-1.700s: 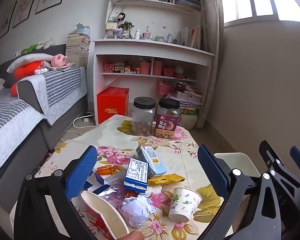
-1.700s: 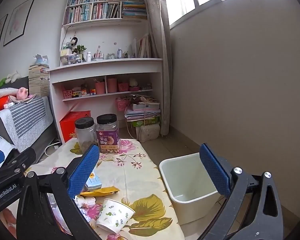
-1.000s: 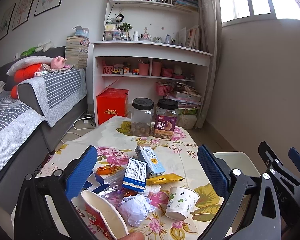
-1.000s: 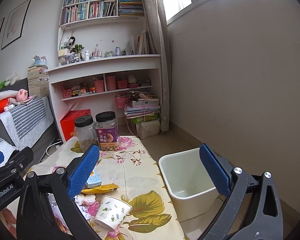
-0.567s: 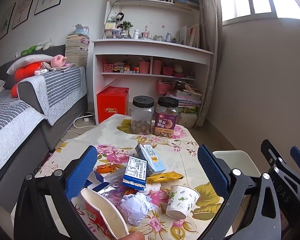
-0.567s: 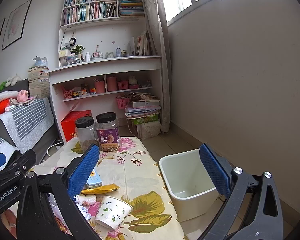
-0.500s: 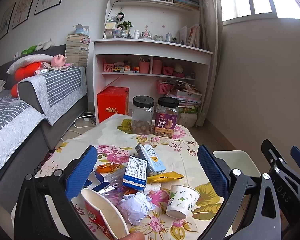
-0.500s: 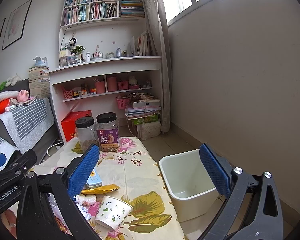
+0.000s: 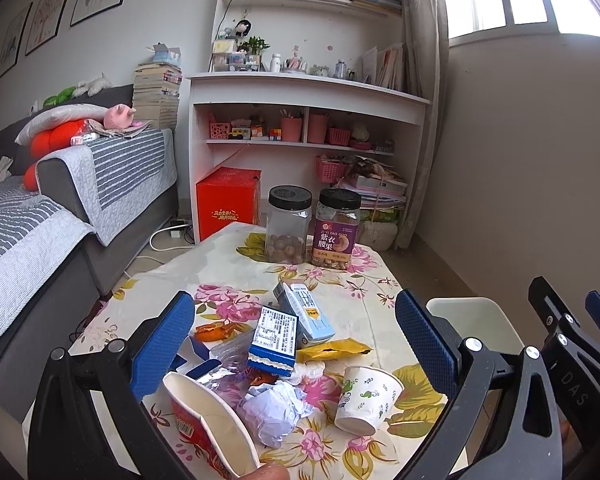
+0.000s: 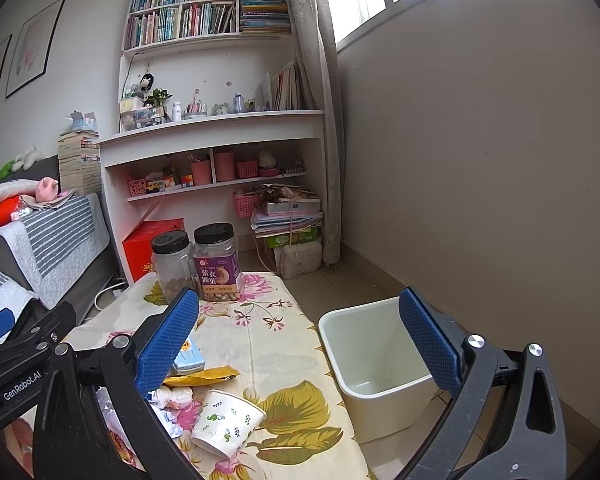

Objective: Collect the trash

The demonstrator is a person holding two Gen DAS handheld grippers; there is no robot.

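Two grippers: left gripper (image 9: 292, 332) and right gripper (image 10: 300, 336) both hover with fingers wide apart, nothing held.
Trash pile: sits on the near end of the table (image 9: 220, 264), all jumbled — paper cup (image 9: 366, 400) on its side, crumpled paper (image 9: 276, 410), yellow wrapper (image 9: 332, 350), blue carton (image 9: 274, 340), red noodle cup (image 9: 208, 420).
Bin (image 10: 374, 364): white, on the floor just right of the table.
Jars (image 9: 312, 224): two, standing at the far end.

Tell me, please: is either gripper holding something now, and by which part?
Nothing is held. The left gripper and right gripper are both open, fingers apart above the table.
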